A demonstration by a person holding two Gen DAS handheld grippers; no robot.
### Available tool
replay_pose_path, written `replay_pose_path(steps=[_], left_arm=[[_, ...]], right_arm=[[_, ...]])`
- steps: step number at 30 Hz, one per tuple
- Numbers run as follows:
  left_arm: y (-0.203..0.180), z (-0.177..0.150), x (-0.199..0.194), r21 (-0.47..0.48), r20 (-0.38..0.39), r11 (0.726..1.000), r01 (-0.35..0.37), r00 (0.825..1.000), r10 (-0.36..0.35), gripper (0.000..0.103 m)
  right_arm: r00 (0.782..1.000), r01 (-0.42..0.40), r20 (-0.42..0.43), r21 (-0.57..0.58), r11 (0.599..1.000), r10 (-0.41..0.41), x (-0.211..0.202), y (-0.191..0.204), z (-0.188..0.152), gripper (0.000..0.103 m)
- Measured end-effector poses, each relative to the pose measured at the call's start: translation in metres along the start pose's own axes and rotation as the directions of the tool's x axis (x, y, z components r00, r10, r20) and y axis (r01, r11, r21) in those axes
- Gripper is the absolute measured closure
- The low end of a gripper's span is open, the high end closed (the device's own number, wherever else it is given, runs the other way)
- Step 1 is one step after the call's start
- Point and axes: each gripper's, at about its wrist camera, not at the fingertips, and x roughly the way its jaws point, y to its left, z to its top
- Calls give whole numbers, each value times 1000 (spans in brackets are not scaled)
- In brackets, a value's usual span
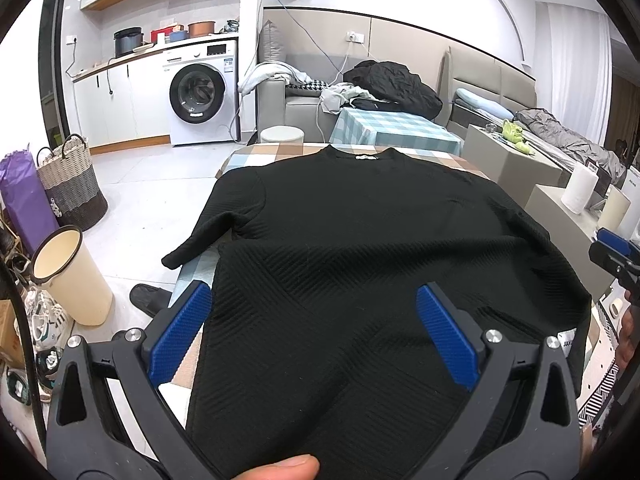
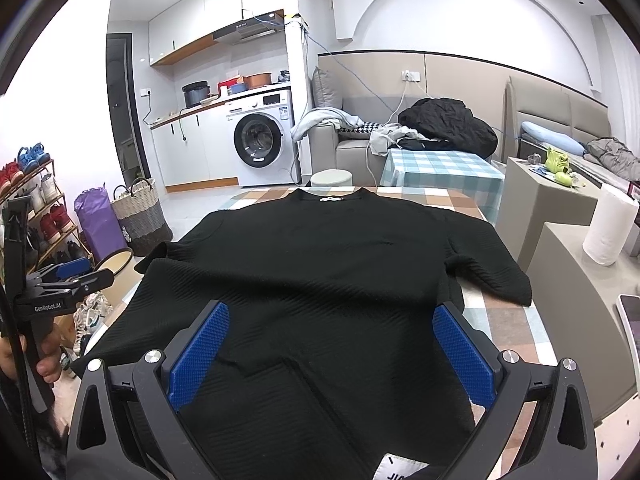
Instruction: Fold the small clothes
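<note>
A black textured short-sleeved top [image 1: 360, 240] lies spread flat on a checked table [image 1: 264, 152], collar at the far end, hem nearest me. It also fills the right wrist view [image 2: 320, 272]. My left gripper [image 1: 314, 320] is open, its blue pads [image 1: 180, 332] wide apart over the hem's left part. My right gripper [image 2: 330, 344] is open over the hem's right part, blue pads [image 2: 464, 356] wide apart. A white label [image 2: 398, 470] shows at the hem. Each gripper appears at the other view's edge: the right one [image 1: 616, 252], the left one [image 2: 68, 280].
A cream bin [image 1: 68, 272], woven basket [image 1: 74, 184] and purple bag [image 1: 24, 196] stand on the floor left of the table. A second checked table [image 1: 392, 128], sofa with clothes [image 1: 392, 84] and washing machine [image 1: 202, 92] lie beyond. A paper roll [image 2: 608, 228] stands right.
</note>
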Motion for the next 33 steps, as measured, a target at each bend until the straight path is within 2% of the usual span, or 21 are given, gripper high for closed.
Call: replay_pose_path(steps=[19,25,29,33], left_arm=[[-2,-2,10,1,-29,1000,9,1000,-9,1],[9,-3,20,-28,-43,1000,11,999,-12,1],[19,-3,33,-45,-70,999,16,997,-19,1],[32,1,48,-75,-88,997,-9,996,2,1]], right_arm=[[1000,4,8,24,1000,-4,-6,-6,-3,0],[998,-13,-62,77,997,17,3,-13,-5,0],[997,34,-74,120,992,-26,6,-22,-5,0],[995,15,-97,237,972,9,14,-47,2,0]])
